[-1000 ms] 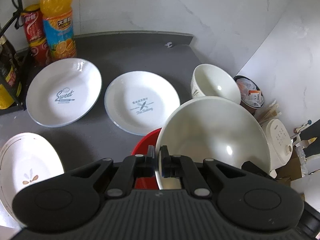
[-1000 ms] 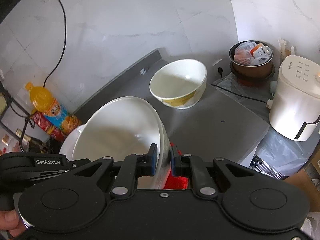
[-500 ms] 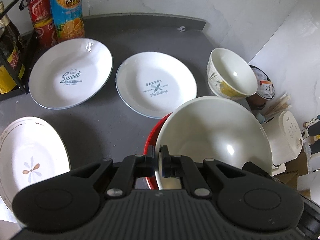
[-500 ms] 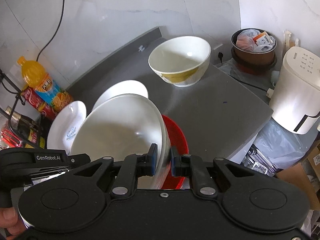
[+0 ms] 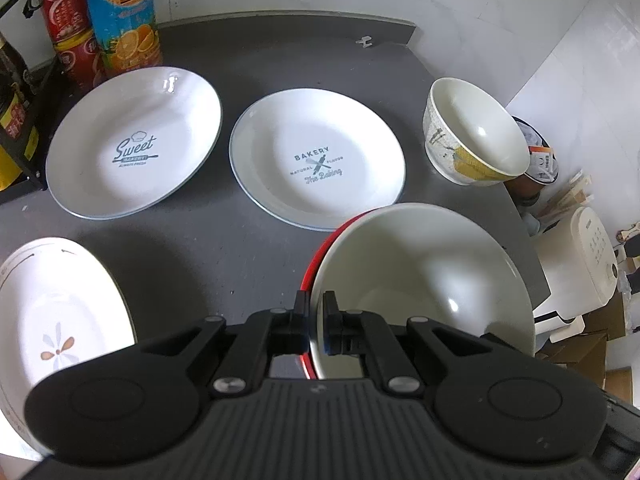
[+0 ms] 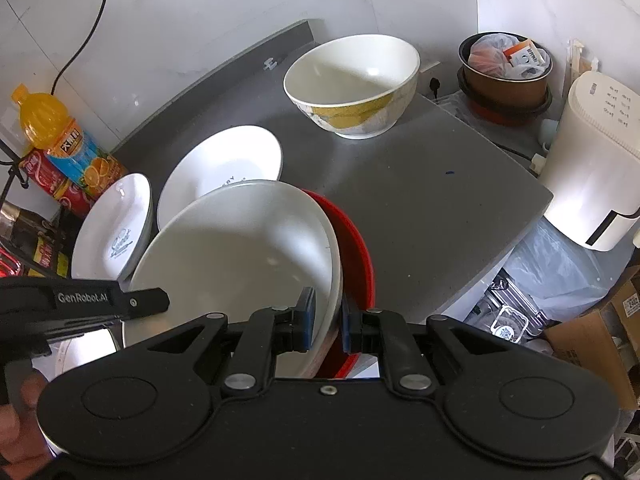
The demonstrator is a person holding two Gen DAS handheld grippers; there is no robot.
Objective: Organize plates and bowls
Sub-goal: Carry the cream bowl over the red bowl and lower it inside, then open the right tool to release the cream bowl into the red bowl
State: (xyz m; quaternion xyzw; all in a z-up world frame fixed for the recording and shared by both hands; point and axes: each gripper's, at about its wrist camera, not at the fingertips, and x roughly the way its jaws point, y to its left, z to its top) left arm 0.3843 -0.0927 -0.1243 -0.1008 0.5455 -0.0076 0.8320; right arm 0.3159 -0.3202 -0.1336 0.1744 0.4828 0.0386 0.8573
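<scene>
Both grippers hold one large white bowl (image 5: 424,280) by its rim, a little above the grey counter (image 5: 224,248). My left gripper (image 5: 316,320) is shut on its near-left rim. My right gripper (image 6: 328,316) is shut on its near-right rim (image 6: 336,264). The white bowl (image 6: 240,256) sits tilted inside a red bowl (image 6: 358,240), whose edge (image 5: 320,248) peeks out at the left. On the counter lie a "Sweet" plate (image 5: 136,148), a "Bakery" plate (image 5: 316,164), a flower plate (image 5: 48,320) and a yellow-patterned bowl (image 5: 472,140).
An orange juice bottle (image 5: 120,16), red cans (image 5: 68,20) and a black rack with bottles (image 5: 16,120) line the back left. Beyond the counter's right edge stand a white appliance (image 6: 596,152), a lined bin (image 6: 504,64) and cardboard boxes (image 6: 592,344). A hand (image 6: 16,420) holds the left gripper.
Both grippers have lowered the white bowl toward the counter and onto the red bowl. More of the red rim now shows around it, and the plates appear closer.
</scene>
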